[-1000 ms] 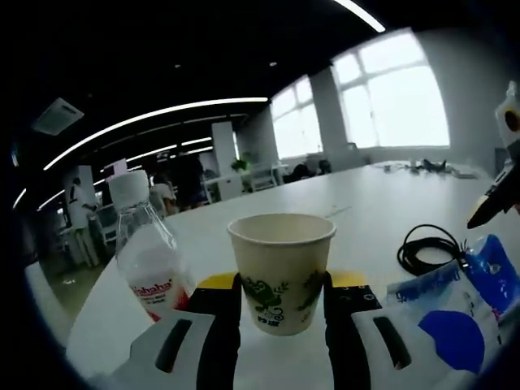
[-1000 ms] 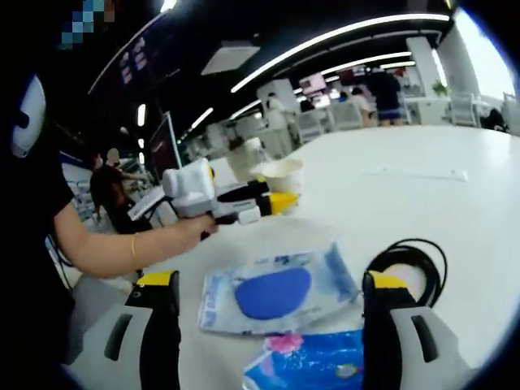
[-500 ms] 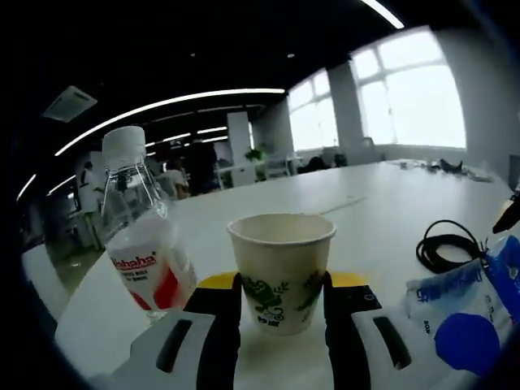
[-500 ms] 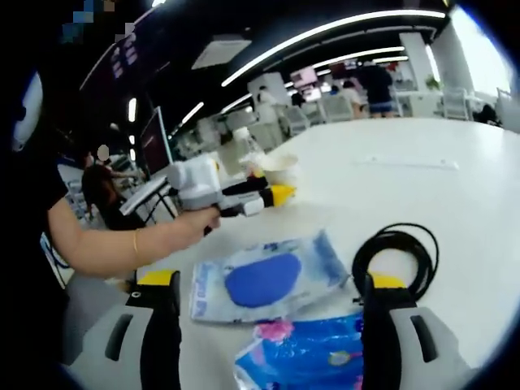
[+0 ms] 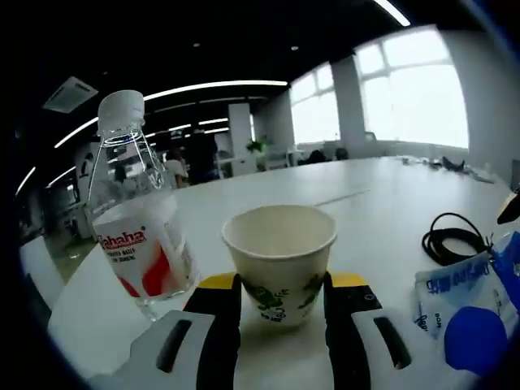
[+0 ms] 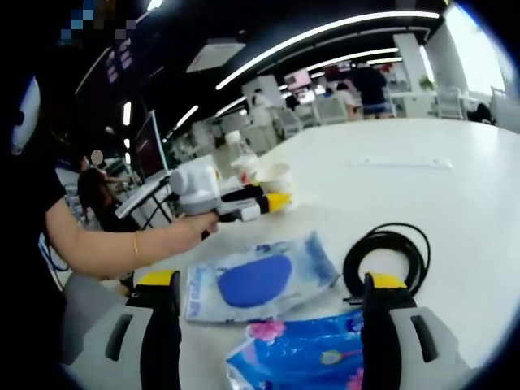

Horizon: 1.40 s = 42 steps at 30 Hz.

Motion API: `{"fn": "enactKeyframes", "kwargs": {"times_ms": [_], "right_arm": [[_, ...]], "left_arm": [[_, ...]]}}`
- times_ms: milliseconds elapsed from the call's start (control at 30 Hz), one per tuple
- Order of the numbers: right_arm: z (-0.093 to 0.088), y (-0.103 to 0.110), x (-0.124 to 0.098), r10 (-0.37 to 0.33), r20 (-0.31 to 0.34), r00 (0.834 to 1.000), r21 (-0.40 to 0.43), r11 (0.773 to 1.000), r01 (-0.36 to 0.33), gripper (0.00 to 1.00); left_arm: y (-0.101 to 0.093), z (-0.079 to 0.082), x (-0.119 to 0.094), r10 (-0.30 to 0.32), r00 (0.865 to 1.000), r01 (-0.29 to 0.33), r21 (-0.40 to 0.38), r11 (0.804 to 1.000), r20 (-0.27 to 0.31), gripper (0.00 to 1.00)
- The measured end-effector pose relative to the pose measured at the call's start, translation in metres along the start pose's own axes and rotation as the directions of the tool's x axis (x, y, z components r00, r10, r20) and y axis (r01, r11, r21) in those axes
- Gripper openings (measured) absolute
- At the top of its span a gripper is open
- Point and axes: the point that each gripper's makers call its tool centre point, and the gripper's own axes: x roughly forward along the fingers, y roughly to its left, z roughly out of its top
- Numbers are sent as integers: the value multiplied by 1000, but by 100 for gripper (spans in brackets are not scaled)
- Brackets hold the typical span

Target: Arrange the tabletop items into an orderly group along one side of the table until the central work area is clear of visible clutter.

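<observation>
A paper cup [image 5: 279, 260] with a green print sits between the jaws of my left gripper [image 5: 280, 302], which is shut on it, just above the white table [image 5: 366, 195]. A clear water bottle [image 5: 136, 236] with a white cap and red label stands upright close to the cup's left. In the right gripper view, the left gripper [image 6: 236, 205] holds the cup [image 6: 278, 175] beside the bottle [image 6: 241, 162] at the table's far left edge. My right gripper [image 6: 272, 325] is open, hovering over a blue packet [image 6: 301, 357].
A white packet with a blue oval [image 6: 252, 280] lies flat mid-table, and the same packet [image 5: 459, 313] lies right of the cup. A coiled black cable [image 6: 386, 256] lies beside it. A person's forearm [image 6: 106, 248] reaches in from the left. Bare table stretches beyond.
The left gripper has carried the cup closer to the bottle, which now looms larger on its left. The right gripper stays open, and its view has shifted slightly.
</observation>
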Motion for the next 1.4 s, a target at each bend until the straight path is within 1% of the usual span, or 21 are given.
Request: {"fn": "enactKeyframes", "kwargs": {"times_ms": [400, 467, 567, 600, 733, 833, 967, 1167, 1233, 1333, 1400], "right_arm": [[-1, 1, 0, -4, -6, 1000, -2, 1000, 4, 90], [-1, 0, 0, -4, -6, 1000, -2, 1000, 4, 90], [-1, 0, 0, -5, -6, 1000, -1, 1000, 5, 90], [-1, 0, -1, -6, -7, 1000, -1, 1000, 6, 90], [-2, 0, -1, -4, -9, 1000, -3, 1000, 4, 90], [-3, 0, -2, -5, -11, 1000, -4, 1000, 5, 90], [-2, 2, -1, 1, -6, 1000, -6, 1000, -1, 90], [0, 5, -2, 6, 1, 1000, -9, 1000, -6, 90], [1, 5, -3, 5, 3, 1000, -10, 1000, -5, 90], [2, 5, -4, 3, 8, 1000, -15, 1000, -3, 90], [5, 4, -6, 0, 14, 1000, -18, 1000, 0, 90]], "left_arm": [[-2, -6, 2, 3, 999, -4, -20, 1000, -33, 37], [-2, -8, 2, -1, 999, -1, -48, 999, -36, 37], [1, -11, 3, -2, 999, -1, -68, 998, -40, 36], [-2, -11, 3, -1, 999, -2, -77, 997, -43, 36], [-2, -12, 2, -5, 999, 1, -75, 997, -49, 36], [-2, -14, 0, -5, 998, 1, -56, 998, -62, 36], [-9, -13, -4, -33, 998, 31, -43, 999, -61, 41], [-13, -8, -10, -51, 997, 47, -57, 997, -62, 49], [-17, -5, -13, -70, 995, 65, -70, 995, -64, 51], [-20, -5, -16, -92, 994, 88, -66, 994, -61, 58], [-26, -2, -23, -111, 992, 106, -67, 992, -68, 64]]}}
